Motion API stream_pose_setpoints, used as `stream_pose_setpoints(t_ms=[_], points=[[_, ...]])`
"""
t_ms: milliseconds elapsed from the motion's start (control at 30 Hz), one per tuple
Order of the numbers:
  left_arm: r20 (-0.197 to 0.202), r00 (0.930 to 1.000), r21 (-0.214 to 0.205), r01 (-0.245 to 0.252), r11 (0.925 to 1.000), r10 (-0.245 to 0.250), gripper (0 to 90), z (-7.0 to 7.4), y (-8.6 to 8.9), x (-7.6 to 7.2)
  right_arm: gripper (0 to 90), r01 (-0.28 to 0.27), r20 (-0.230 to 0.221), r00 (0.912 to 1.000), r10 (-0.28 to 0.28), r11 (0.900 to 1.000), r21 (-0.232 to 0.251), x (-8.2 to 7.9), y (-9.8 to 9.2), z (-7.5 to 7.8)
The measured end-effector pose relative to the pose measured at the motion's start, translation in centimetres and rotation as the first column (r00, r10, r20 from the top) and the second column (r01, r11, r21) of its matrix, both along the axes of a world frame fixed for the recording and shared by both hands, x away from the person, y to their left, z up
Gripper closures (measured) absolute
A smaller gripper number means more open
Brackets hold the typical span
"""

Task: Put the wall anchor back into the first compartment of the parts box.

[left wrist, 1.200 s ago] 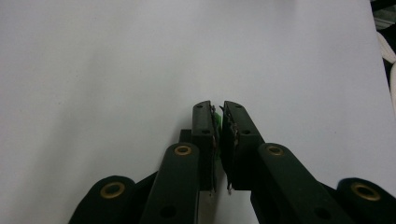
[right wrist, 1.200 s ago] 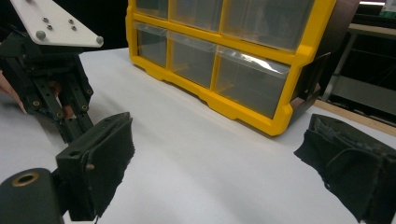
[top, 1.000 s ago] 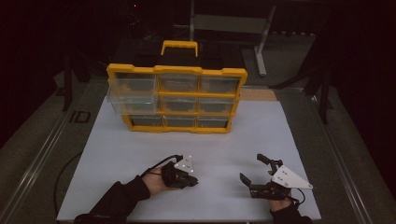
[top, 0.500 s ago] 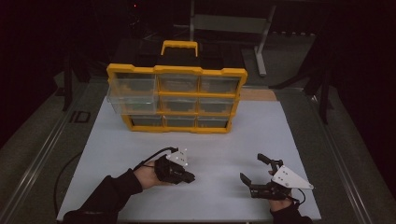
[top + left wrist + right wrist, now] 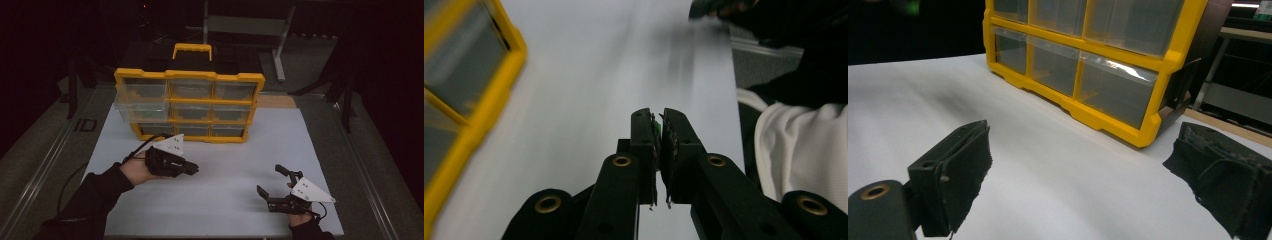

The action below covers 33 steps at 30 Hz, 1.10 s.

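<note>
White worktop (image 5: 220, 200), lit, under both hands. At its far side, a yellow cabinet (image 5: 190, 76) with a carry handle and three rows of clear drawers. Top-left drawer (image 5: 142, 97) pulled out past the frame, the rest flush.

Left tool (image 5: 192, 170) held off the worktop in front of the cabinet's lower left corner, lying level with its tips pointing to the right in the high view. Jaws together, clamped on a green bit (image 5: 656, 131), seen in the left gripper view as a thin sliver between the pads. Too small to tell what kind of thing. Well short of the open drawer, and lower than it.

Right tool (image 5: 268, 179) low at the near right of the worktop, well apart from everything, jaws wide apart and holding nothing, facing the cabinet's bottom row in the right gripper view.

Step in hand, by the look of it: carrying the green bit to the open drawer.

Next move calls for lifting over the drawer's front wall, swinging the tips from level to downward and toward the cabinet, centring above the drawer's inside and parting the jaws only then. Calls for a light, steady grip on so small a piece. May call for the right tool to push the drawer home after
</note>
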<state>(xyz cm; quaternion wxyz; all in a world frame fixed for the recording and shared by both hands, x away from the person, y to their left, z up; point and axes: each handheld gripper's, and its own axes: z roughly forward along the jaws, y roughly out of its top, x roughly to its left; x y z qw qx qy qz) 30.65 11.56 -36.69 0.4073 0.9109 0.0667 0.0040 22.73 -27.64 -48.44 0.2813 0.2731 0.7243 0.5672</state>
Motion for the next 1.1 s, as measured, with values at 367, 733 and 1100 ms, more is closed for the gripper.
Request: stream_pose_setpoints(t_ms=[367,733,1100], points=[[0.047,0.9989,-0.02,0.003,0.9998,-0.002,83.2,5.0,1.9,0.4,8.1,-0.001,-0.003,1.0,0.001,1.0,0.002,0.0,0.0,0.0],[0.092,0.9954,-0.071,-0.02,0.9973,0.027,83.2,9.6,4.7,1.4,8.1,-0.001,-0.002,1.0,0.001,1.0,-0.001,0.0,0.1,0.0],[0.134,0.9863,-0.119,-0.08,0.9897,0.096,83.2,13.1,7.9,3.6,8.1,-0.001,-0.007,1.0,0.001,1.0,0.001,0.1,0.1,-0.1]])
